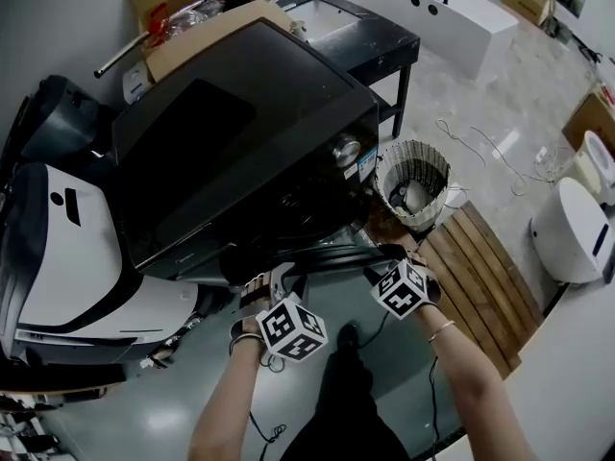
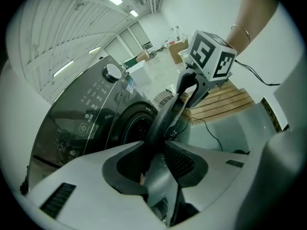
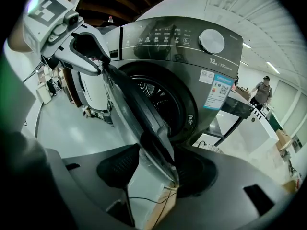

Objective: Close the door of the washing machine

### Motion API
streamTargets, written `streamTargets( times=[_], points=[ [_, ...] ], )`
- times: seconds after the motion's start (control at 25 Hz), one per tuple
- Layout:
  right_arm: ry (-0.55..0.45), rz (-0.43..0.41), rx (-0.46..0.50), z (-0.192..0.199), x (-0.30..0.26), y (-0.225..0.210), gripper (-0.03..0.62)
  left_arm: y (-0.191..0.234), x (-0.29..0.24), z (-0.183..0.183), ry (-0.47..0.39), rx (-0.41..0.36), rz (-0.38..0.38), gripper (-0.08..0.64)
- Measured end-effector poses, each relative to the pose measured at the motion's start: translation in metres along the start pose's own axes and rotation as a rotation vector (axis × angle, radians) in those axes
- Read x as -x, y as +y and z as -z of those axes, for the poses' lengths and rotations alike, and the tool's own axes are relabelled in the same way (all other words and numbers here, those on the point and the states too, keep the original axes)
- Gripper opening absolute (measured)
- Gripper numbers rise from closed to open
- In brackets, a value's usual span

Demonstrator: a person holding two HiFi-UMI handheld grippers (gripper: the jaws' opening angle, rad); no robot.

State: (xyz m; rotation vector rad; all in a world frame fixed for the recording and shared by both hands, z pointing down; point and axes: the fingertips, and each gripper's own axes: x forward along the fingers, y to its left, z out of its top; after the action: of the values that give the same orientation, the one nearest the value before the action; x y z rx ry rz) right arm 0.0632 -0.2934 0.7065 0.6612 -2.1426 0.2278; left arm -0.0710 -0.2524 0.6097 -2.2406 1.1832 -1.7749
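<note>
The left gripper [image 2: 158, 150] has its jaws clamped on the open door [image 3: 127, 104]; the right gripper [image 3: 153, 169] has its jaws wide around the rim (washing machine [image 3: 182, 47] behind).

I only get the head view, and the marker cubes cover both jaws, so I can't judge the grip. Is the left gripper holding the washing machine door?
Observer: Yes. Its own view shows the left gripper shut on the door at its rim.
Operator: And the right?
Observer: The right gripper straddles the same rim, jaws apart, not clamping.
Operator: How open is the door?
Observer: Swung well away from the washing machine; the drum shows past it.
</note>
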Motion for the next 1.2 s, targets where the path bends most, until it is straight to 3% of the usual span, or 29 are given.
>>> streamTargets(
  times=[0.4, 0.56, 0.96, 1.2],
  points=[
    [-0.038, -0.016, 0.079, -0.040, -0.035, -0.046, 0.236, 0.039, -0.025, -0.005, 0.005, 0.014, 0.000, 0.132],
    [-0.077, 0.001, 0.034, -0.054, -0.047, -0.065, 0.238, 0.055, -0.035, -0.006, 0.012, 0.037, -0.001, 0.127],
    [-0.055, 0.016, 0.057, -0.077, -0.064, -0.088, 0.244, 0.077, -0.047, -0.006, 0.037, 0.057, 0.005, 0.123],
    [-0.063, 0.082, -0.038, -0.082, -0.067, -0.096, 0.255, 0.083, -0.048, -0.006, 0.046, 0.092, -0.021, 0.123]
  ],
)
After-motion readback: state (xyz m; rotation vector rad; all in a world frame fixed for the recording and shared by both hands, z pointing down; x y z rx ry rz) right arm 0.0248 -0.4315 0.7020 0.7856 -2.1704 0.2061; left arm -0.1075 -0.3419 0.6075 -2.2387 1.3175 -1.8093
